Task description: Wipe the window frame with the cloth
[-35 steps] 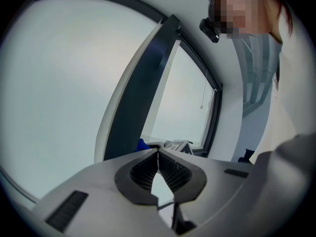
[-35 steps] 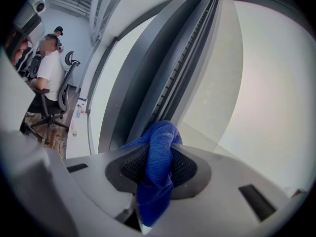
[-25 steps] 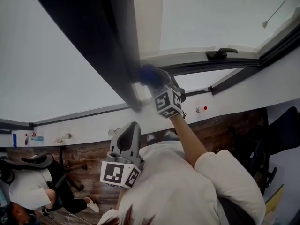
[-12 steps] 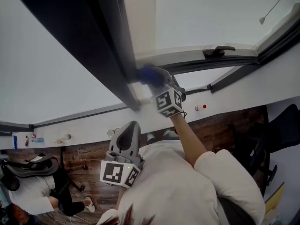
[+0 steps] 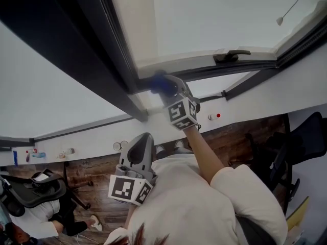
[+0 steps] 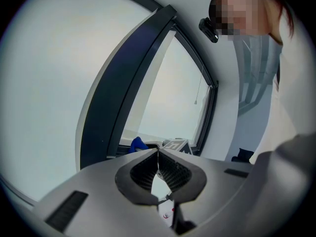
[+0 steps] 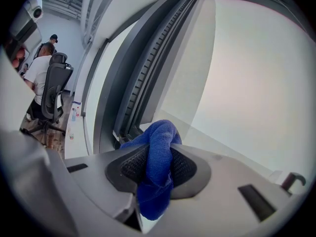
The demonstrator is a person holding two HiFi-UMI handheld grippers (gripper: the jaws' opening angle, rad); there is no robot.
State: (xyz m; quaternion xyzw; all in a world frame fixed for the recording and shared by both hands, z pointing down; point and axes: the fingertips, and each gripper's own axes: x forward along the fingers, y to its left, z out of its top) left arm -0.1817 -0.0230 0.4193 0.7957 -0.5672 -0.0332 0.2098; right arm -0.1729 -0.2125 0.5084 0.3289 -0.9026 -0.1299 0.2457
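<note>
A blue cloth [image 7: 157, 154] is bunched between the pads of my right gripper [image 7: 161, 148], which is shut on it. In the head view that gripper [image 5: 171, 90] presses the cloth [image 5: 161, 82] into the corner where the dark upright window frame [image 5: 115, 75] meets the lower rail [image 5: 214, 73]. The frame [image 7: 140, 78] runs up and away just past the cloth. My left gripper [image 5: 144, 138] hangs lower, near the person's chest, away from the frame. Its jaws [image 6: 158, 151] are shut with nothing in them, and beyond them the cloth [image 6: 138, 143] shows.
A black window handle [image 5: 229, 56] sits on the rail to the right. Below runs a white sill [image 5: 92, 137] with small bottles [image 5: 31, 154]. A blind cord [image 5: 280, 20] hangs at top right. A seated person [image 5: 30, 213] is at lower left, a black chair [image 5: 306, 137] at right.
My right gripper has slid the cloth a little along the lower rail toward the handle. The view has shifted, showing more of the dark upright. The left gripper has barely moved in the picture.
</note>
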